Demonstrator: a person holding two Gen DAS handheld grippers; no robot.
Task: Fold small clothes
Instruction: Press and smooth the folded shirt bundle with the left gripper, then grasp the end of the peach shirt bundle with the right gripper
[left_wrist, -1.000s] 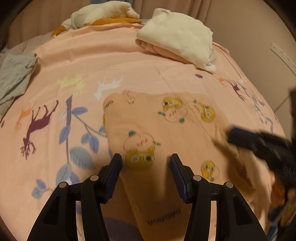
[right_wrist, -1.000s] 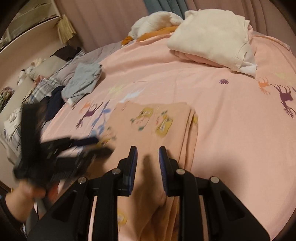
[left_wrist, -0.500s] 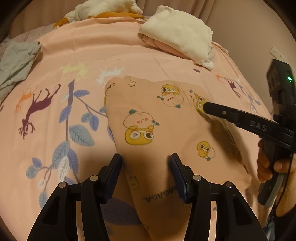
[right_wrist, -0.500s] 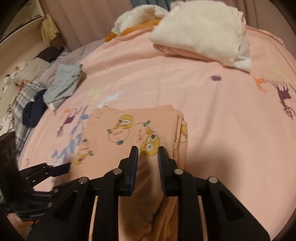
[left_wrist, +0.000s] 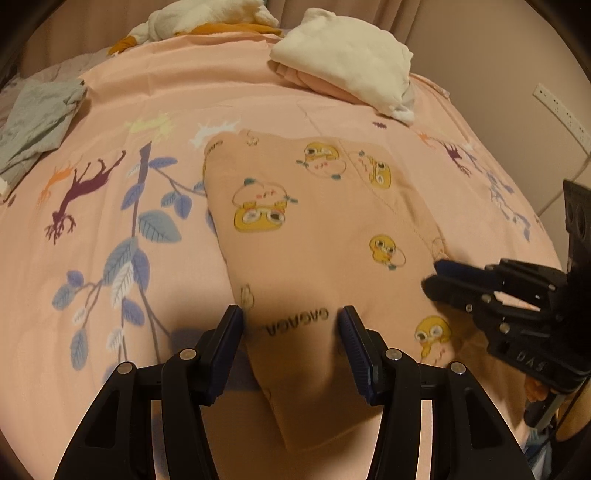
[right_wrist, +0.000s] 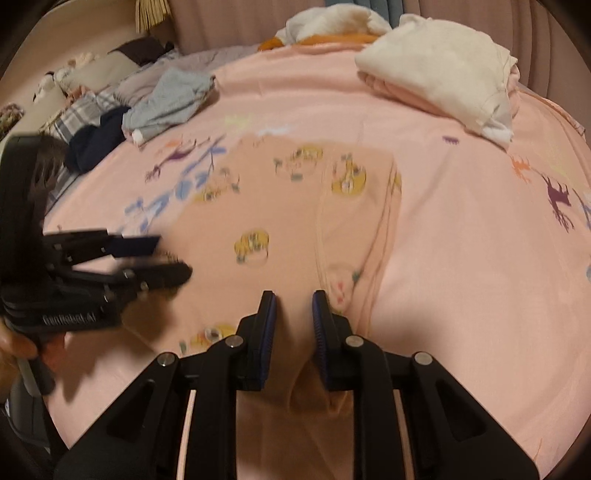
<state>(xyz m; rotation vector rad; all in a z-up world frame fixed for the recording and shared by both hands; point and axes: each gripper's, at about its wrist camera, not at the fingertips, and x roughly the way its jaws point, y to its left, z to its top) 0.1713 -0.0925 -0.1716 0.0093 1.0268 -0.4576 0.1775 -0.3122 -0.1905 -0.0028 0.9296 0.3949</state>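
1. Now, a small peach garment with yellow duck pictures is laid flat on the pink bed cover. It is seen in the middle of the left wrist view, and its near end is stretched toward 6 o'clock.
2. The left gripper is held over that near end, at 6 o'clock. Its fingers are kept apart, about half way, and nothing is pinched by them. The printed letters on the cloth are seen in the gap.
3. The right gripper is held at the garment's right edge, at about 4 o'clock in the left wrist view. Its fingers are drawn close, with only a thin gap left. A ridge of peach cloth is seen in that gap, but it cannot be told if the cloth is squeezed.
4. A folded cream pile is placed on the bed at 1 o'clock, well apart from the garment.
5. A grey cloth is left at 10 o'clock.
6. A white and orange heap is found at 12 o'clock, at the far edge of the bed.
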